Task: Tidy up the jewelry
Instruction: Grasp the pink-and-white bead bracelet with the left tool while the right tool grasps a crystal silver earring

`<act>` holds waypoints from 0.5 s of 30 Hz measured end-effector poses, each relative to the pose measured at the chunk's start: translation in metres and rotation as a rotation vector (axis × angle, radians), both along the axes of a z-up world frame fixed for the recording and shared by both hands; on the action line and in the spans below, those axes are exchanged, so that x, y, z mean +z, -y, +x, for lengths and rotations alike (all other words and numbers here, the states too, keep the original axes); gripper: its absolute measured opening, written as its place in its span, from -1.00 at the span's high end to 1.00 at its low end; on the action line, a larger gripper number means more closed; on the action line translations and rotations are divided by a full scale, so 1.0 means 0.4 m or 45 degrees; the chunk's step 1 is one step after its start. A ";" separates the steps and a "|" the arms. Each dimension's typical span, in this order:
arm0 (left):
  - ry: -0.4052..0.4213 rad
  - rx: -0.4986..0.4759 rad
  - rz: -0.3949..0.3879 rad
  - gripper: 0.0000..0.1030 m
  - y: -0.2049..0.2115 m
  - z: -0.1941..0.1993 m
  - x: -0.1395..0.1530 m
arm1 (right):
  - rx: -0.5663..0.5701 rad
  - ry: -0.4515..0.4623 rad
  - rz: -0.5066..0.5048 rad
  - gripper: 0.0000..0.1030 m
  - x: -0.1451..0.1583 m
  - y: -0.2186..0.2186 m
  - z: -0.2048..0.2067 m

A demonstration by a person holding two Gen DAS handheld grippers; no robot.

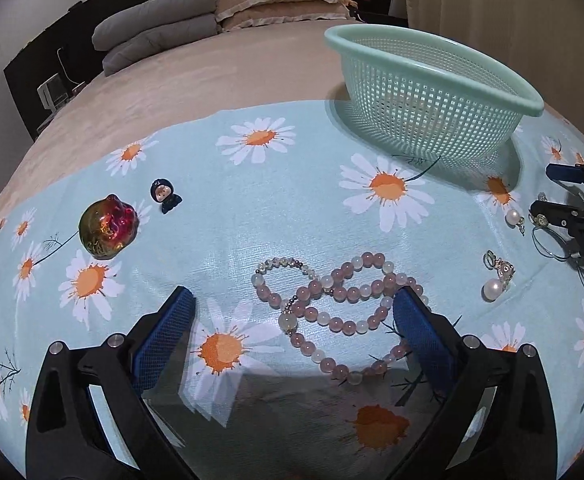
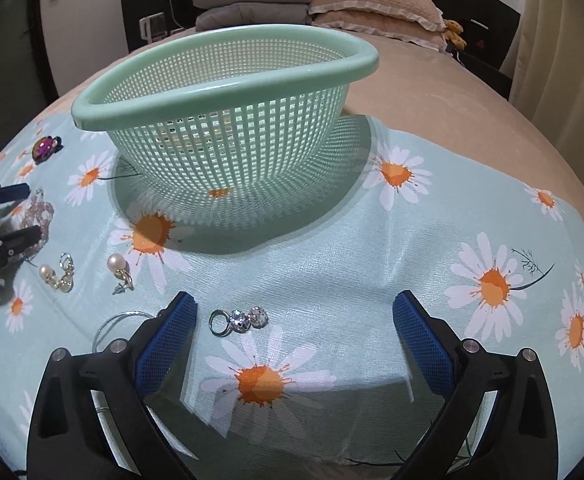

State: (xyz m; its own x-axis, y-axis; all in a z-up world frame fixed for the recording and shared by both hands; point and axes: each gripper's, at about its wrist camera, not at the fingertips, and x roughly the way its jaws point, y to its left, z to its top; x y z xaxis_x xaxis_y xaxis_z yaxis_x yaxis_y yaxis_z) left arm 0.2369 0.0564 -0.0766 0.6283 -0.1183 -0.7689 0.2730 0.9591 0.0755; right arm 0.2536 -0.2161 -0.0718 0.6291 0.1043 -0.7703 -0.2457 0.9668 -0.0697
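- Several loose pieces lie on the daisy cloth (image 1: 292,184); none is visibly in the mint basket (image 2: 228,80), so by judgement the sorting is at its start.
- Far left, left-wrist view: an iridescent charm (image 1: 108,227) and a small dark figurine (image 1: 165,196), well apart from the rest.
- Left gripper (image 1: 292,328): jaws spread wide, empty, hovering low over the pink bead necklace (image 1: 331,304). The right finger (image 1: 423,332) overlaps the strand's outer loop; contact cannot be told.
- Right of the beads: one pearl earring (image 1: 495,280), a second pearl earring (image 1: 515,218) nearer the basket, and a thin wire hoop (image 1: 547,242).
- Right gripper (image 2: 293,326): jaws spread wide, empty. A crystal ring charm (image 2: 238,320) lies between the pads, just beside the left finger (image 2: 172,336).
- Risk: the necklace is coiled in overlapping loops. A pinch on one loop may drag the rest or let beads slip from the pads.
- Risk: the ring charm sits off-centre. Closing could nudge it sideways rather than trap it. Soft bedding beneath may give under pressure.
- Hidden: the basket floor is seen only through mesh. The wire hoop runs under the right gripper's left finger. The necklace's near end is partly covered.
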 end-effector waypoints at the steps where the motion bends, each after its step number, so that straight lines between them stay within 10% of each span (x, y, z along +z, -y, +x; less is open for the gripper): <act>1: 0.003 0.002 -0.004 -0.92 -0.001 0.001 0.001 | 0.000 0.003 0.000 -0.85 -0.001 0.000 -0.001; 10: 0.055 -0.023 0.001 -0.80 0.007 -0.024 0.000 | 0.013 0.046 -0.013 -0.82 0.001 0.005 -0.012; 15: 0.071 -0.115 -0.025 -0.31 0.025 -0.043 0.003 | 0.155 0.060 0.018 0.12 0.007 -0.025 -0.034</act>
State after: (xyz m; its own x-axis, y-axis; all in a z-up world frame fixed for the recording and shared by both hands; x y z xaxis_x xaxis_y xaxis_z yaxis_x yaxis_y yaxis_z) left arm 0.2195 0.0463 -0.0754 0.6562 -0.1906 -0.7301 0.3540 0.9323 0.0747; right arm 0.2402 -0.2061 -0.0688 0.6469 0.1925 -0.7379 -0.3577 0.9312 -0.0706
